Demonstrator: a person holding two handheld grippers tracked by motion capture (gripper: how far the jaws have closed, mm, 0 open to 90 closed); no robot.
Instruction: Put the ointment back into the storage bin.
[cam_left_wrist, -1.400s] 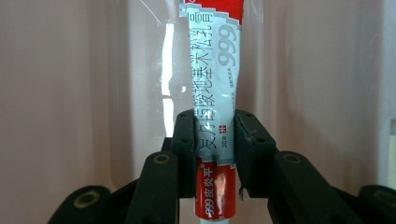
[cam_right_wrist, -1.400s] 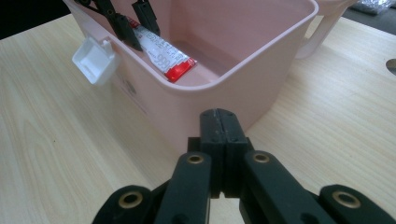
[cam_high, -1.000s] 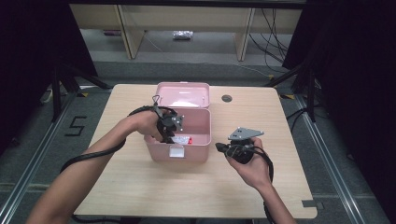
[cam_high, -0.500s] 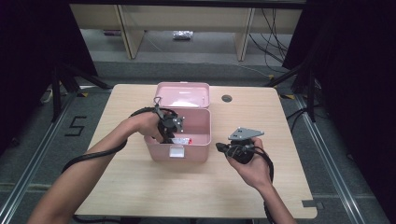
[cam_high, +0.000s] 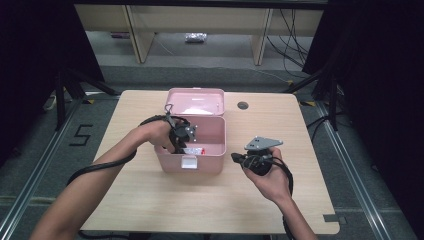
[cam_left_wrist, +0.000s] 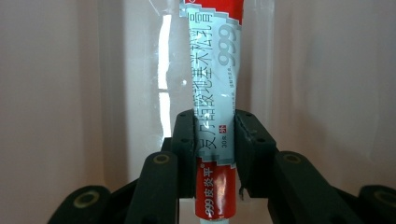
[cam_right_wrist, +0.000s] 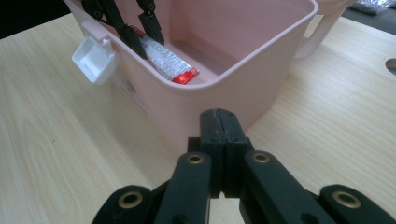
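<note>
We have the ointment tube (cam_left_wrist: 215, 116) gripped in our left gripper (cam_left_wrist: 215, 154) inside the pink box (cam_high: 197, 162), release pending, right gripper (cam_right_wrist: 219, 154) closed empty.

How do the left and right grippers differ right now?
The left gripper is shut on the ointment tube; the right gripper is shut on nothing, its jaws pressed together. The left reaches down into the pink box; the right hangs outside it, over the table, pointing at the box. Both have black jaws.

Left gripper (cam_high: 181, 137) and right gripper (cam_high: 255, 161): black linked fingers (cam_right_wrist: 217, 128) with brass-coloured pivot pins, trailing black cables; grey three-cornered plate atop the right.
</note>
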